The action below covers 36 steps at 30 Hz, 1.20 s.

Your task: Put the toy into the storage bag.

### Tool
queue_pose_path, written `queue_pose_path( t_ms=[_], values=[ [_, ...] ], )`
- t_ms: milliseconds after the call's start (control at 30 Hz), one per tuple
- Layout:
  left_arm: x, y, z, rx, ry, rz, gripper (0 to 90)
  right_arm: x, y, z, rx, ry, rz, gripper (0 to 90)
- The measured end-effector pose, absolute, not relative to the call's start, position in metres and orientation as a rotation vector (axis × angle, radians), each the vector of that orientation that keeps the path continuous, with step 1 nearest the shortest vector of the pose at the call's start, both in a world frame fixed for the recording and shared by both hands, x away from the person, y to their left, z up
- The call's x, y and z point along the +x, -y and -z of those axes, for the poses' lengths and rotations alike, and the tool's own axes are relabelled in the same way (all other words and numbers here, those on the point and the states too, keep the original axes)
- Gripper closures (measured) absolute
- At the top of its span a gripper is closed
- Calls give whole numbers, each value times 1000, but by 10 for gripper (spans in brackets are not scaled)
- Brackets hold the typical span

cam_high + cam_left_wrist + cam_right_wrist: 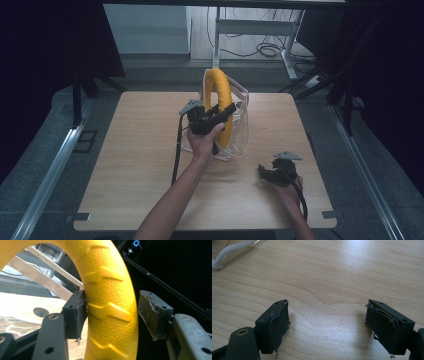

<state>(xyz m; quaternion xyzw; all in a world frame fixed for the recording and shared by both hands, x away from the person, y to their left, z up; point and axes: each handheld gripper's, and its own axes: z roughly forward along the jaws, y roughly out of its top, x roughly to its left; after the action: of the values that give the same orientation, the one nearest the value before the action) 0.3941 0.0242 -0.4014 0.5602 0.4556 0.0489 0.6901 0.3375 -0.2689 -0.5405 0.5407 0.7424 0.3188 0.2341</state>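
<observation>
While the left gripper stood with its jaws parted around the yellow ring, one pad touched the ring's textured side and the other pad stood just clear of it, so nothing was pinched. The ring, a thick band with raised chevron ribs, stood upright on edge inside a clear plastic bag on the wooden table, rising between the left fingers and out past the bag's mouth. Well apart, toward the person's side, the right gripper rested low over bare wood with its fingers spread wide and nothing between them. With only a soft bag wall to lean on, the ring looked liable to roll or topple once the near pad drew off, perhaps dragging the bag over with it. A pad edge catching a rib on withdrawal could tip it the same way. The beige bag strap beyond the left fingers might also snag a jaw, and the idle right fingers seemed too distant to steady anything.
</observation>
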Motion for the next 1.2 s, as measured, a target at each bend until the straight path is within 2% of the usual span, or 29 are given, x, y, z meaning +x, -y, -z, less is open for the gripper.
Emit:
queue_pose_path(
  t_ms=[367,567,1200],
  values=[
    [375,-51,389,1283,-943,-127,306,337,269,540,1483,-2040,-874,190],
    [364,-77,397,1301,-939,-101,303,337,269,540,1488,-2039,-872,191],
    [319,-150,423,1379,-964,-170,304,337,269,540,1485,-2039,-870,191]
  ],
)
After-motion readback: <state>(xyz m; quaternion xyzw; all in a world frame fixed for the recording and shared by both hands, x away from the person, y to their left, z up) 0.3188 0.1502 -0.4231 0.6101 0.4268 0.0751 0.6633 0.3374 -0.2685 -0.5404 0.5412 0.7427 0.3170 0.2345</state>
